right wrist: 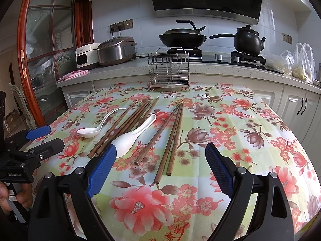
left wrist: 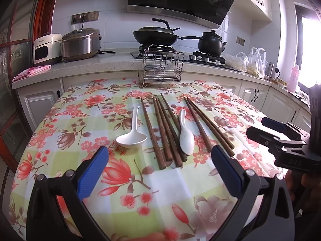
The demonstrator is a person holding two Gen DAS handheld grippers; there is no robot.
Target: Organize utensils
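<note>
Both the left gripper [left wrist: 160, 156] and the right gripper [right wrist: 161, 152] hover spread wide and empty over the near table [left wrist: 66, 120]. Between them and the far wire rack [left wrist: 163, 67] lie brown chopsticks [left wrist: 160, 128], a ladle [left wrist: 131, 136] at left and a spoon [left wrist: 186, 138] among the sticks.

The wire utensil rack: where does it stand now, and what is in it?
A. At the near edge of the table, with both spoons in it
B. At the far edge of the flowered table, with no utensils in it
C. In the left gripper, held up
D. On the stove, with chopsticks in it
B: the wire utensil rack stands at the far edge of the table with nothing in it; the chopsticks and spoons lie flat on the cloth.
</note>
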